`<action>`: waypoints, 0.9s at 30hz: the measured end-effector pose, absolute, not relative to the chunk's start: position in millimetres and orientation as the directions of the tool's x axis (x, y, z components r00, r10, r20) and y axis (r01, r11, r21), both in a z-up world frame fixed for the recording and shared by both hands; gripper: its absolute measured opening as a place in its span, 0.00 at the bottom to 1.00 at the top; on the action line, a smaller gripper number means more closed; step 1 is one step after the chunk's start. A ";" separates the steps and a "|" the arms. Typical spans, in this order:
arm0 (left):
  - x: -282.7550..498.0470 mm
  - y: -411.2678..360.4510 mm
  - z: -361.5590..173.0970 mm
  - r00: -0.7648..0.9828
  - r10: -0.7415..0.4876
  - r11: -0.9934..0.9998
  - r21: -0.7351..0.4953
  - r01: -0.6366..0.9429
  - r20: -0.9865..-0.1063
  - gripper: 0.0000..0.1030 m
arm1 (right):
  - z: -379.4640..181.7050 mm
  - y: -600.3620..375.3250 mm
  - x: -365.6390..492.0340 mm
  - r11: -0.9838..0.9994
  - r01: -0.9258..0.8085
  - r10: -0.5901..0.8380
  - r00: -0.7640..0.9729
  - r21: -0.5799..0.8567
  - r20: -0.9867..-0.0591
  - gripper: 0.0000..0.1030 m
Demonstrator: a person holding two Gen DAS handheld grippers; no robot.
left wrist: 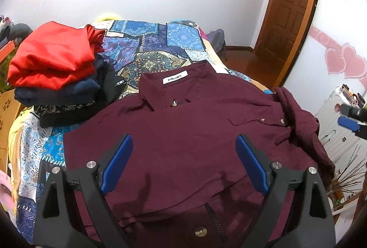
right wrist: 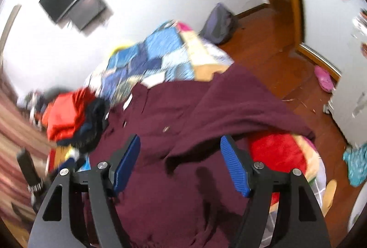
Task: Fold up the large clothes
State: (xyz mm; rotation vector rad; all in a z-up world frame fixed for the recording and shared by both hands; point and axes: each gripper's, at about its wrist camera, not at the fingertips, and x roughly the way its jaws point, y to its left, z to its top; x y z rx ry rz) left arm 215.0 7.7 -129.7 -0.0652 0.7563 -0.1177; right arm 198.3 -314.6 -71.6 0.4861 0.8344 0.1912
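A maroon button-up shirt [left wrist: 195,133] lies front up on the patchwork bedspread [left wrist: 146,48], collar and white label at the far side. Its right sleeve is bunched over the right edge of the bed. My left gripper [left wrist: 184,144] is open and empty, hovering above the shirt's lower half. My right gripper [right wrist: 180,147] is open and empty above the shirt [right wrist: 174,124], near the sleeve folded across it [right wrist: 240,105]. The right wrist view is motion-blurred. The right gripper's blue tip also shows at the right edge of the left wrist view [left wrist: 348,122].
A stack of folded clothes, red [left wrist: 52,59] on top of dark ones, sits at the bed's left. A red and yellow cushion [right wrist: 279,153] lies under the shirt's right side. A wooden door [left wrist: 291,2], a white cabinet [left wrist: 339,124] and a backpack [right wrist: 218,25] stand around the bed.
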 end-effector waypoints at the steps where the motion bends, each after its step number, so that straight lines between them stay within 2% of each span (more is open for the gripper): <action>1: 216.2 7.4 -130.3 0.720 -0.128 0.992 -0.099 0.081 -0.682 0.89 | -74.3 -325.2 200.5 0.859 0.060 0.342 0.672 0.508 -0.657 0.68; 6: 222.4 6.0 -135.2 0.713 -0.112 0.994 -0.088 0.070 -0.692 0.89 | -107.7 -365.2 215.5 0.790 0.243 0.297 0.652 0.563 -0.698 0.68; 10: 230.5 5.0 -141.2 0.695 -0.107 0.994 -0.092 0.059 -0.711 0.89 | -146.1 -387.1 229.4 0.701 0.360 0.331 0.601 0.616 -0.727 0.68; 17: 240.3 -5.8 -149.7 0.671 -0.111 0.994 -0.086 0.071 -0.733 0.89 | -192.1 -406.4 254.7 0.580 0.464 0.383 0.571 0.670 -0.726 0.68; 24: 244.8 -7.1 -155.9 0.660 -0.091 0.996 -0.066 0.062 -0.746 0.89 | -195.8 -416.6 273.7 0.594 0.496 0.307 0.588 0.633 -0.748 0.68; 25: 244.8 -6.1 -156.2 0.660 -0.089 0.996 -0.066 0.059 -0.746 0.89 | -195.1 -416.5 276.5 0.603 0.494 0.299 0.589 0.627 -0.751 0.66; 26: 244.8 -4.8 -156.1 0.661 -0.086 0.996 -0.065 0.057 -0.745 0.89 | -194.2 -416.3 277.9 0.611 0.492 0.287 0.592 0.620 -0.753 0.54; 27: 244.9 -4.1 -156.3 0.662 -0.084 0.996 -0.064 0.054 -0.745 0.89 | -192.3 -415.3 279.2 0.623 0.492 0.273 0.591 0.608 -0.759 0.46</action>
